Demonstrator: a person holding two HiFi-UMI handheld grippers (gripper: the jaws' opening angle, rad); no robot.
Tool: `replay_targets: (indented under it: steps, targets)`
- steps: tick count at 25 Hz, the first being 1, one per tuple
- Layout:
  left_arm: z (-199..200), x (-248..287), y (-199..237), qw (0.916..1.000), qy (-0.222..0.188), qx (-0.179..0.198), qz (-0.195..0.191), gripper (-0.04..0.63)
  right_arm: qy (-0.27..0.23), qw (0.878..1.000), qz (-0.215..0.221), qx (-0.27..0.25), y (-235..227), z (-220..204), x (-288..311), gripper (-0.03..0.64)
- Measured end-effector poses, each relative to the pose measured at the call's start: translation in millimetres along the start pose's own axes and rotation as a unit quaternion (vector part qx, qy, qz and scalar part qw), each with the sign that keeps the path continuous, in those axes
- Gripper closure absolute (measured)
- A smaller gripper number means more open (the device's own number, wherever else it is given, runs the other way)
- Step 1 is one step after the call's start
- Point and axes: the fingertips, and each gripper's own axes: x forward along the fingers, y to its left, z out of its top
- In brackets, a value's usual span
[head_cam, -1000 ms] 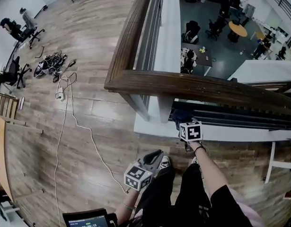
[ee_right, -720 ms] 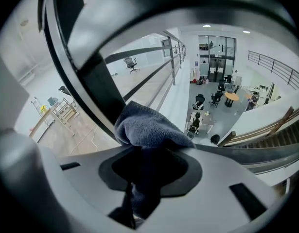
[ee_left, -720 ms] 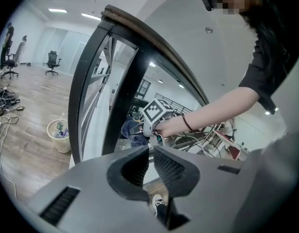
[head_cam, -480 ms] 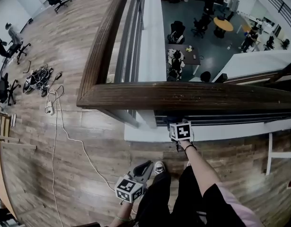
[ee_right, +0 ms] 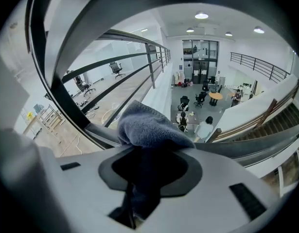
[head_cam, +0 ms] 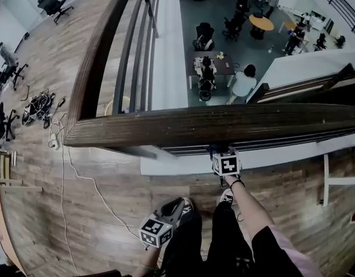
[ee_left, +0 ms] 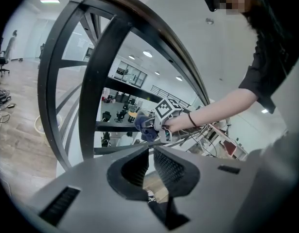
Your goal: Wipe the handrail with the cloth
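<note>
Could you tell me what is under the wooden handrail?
The right gripper, shut on the blue cloth, reaches beneath the handrail; from above, the rail covers its tips.

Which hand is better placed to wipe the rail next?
Right. The right gripper holds the cloth close to the handrail; the left gripper hangs low beside the legs, fingers shut, empty.

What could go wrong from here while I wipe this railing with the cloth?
1. The cloth is clamped in the right gripper next to the open bars. If the grip loosens, it might drop to the lower floor, where people are sitting.
2. The right gripper is tucked under the wooden handrail, so lifting it carelessly may knock the wood.
3. The left gripper hangs shut and empty, so it probably couldn't catch the cloth.
</note>
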Motion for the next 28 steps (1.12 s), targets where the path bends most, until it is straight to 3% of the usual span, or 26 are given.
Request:
replay_targets:
  steps: [15, 28]
  targets:
    - [27.7, 128.1, -97.9, 0.9970, 0.042, 0.036, -0.053, 0.565, -0.050, 0.998, -0.028, 0.011, -181.9, -15.2, -50.6, 0.514]
    - [39.2, 223.3, -182.9, 0.9908, 0.073, 0.067, -0.092, 0.565, -0.080, 0.990, -0.086, 0.084, -369.8, -43.8, -106.7, 0.514]
